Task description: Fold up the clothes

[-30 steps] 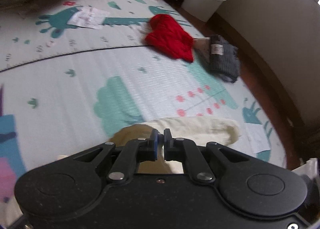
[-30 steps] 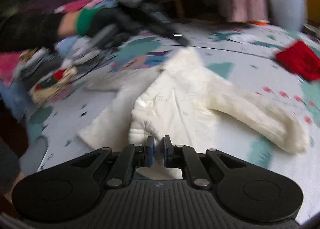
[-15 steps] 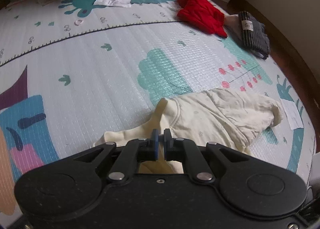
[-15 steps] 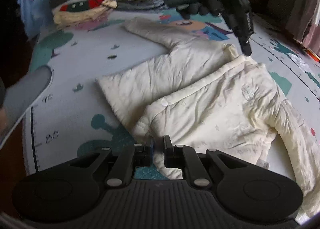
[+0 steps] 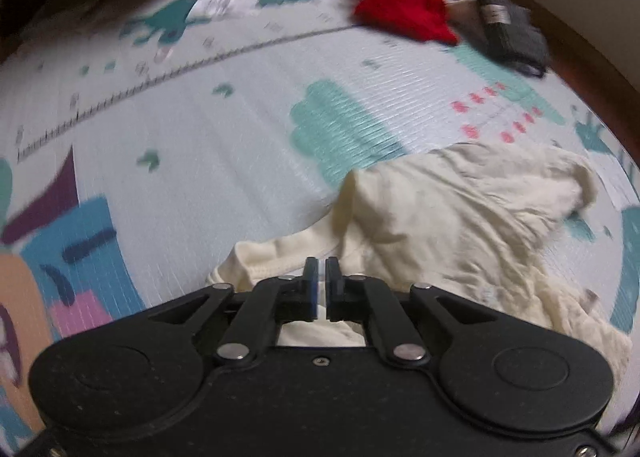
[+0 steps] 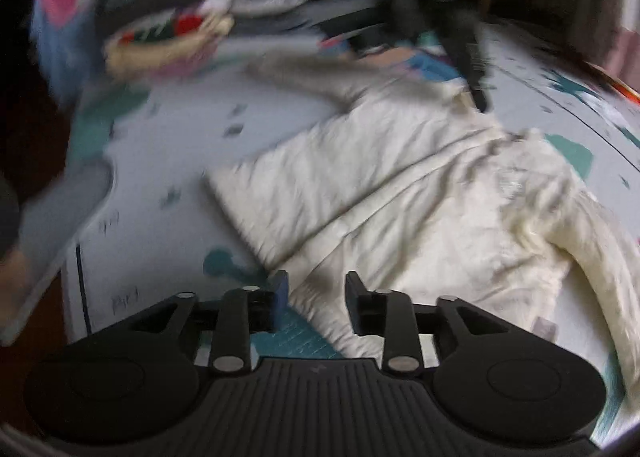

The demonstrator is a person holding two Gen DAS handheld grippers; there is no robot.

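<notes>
Patterned play mat (image 5: 224,145) carried a cream jacket (image 6: 400,197) mid-frame; left tongs (image 5: 319,284) pinched its collar, right tongs (image 6: 316,299) gaped empty.

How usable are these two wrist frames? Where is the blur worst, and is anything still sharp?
Left wrist view: moderate motion smear on the play mat and red garment; the left gripper stays crisp. Right wrist view: heavier blur, worst on the clothes pile at top left; the cream jacket is soft but readable, the right gripper sharp. Both show fisheye bending and dim, glare-free light.
</notes>
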